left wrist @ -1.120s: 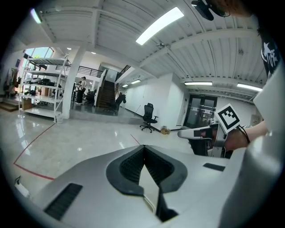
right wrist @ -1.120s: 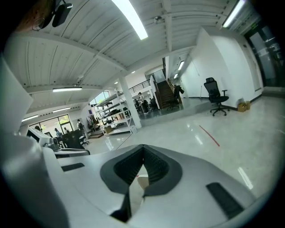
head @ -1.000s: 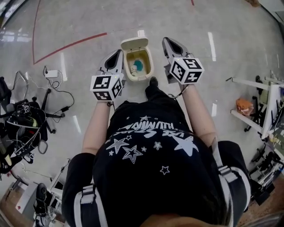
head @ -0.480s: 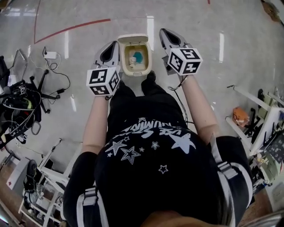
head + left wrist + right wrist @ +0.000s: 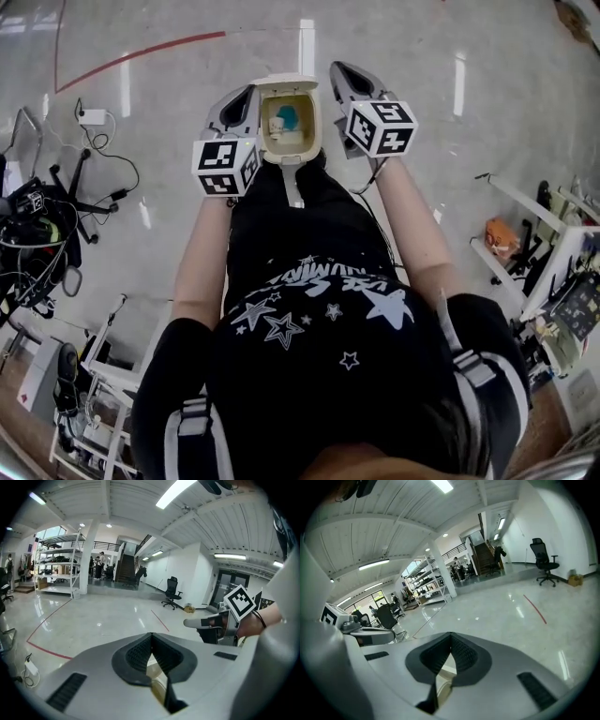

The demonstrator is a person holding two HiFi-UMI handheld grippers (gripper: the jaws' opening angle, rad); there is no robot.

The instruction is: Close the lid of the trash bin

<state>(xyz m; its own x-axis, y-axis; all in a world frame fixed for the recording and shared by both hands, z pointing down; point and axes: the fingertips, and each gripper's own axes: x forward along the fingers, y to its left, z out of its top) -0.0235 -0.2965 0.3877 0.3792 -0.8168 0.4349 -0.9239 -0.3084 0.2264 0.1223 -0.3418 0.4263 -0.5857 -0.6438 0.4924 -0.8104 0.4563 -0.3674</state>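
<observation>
The beige trash bin (image 5: 302, 141) stands on the floor just ahead of the person's legs. Its lid (image 5: 287, 82) is tipped up at the far side, and blue and whitish rubbish shows inside. A pale pedal strip (image 5: 293, 185) sticks out at its near side. My left gripper (image 5: 246, 95) hangs beside the bin's left wall, jaws shut and empty. My right gripper (image 5: 338, 70) hangs beside the bin's right wall, also shut and empty. In the left gripper view the fingertips (image 5: 151, 635) meet, and a beige edge shows below them. The right gripper view shows the same (image 5: 451, 635).
Cables, a white charger (image 5: 91, 116) and dark equipment (image 5: 37, 234) lie on the floor to the left. A red line (image 5: 141, 54) crosses the glossy floor at the back left. White shelving (image 5: 530, 202) with an orange item (image 5: 500, 232) stands at the right.
The view has shifted, so the bin sits nearer the person's legs. Both grippers stay shut at the bin's sides. The lid is still up.
</observation>
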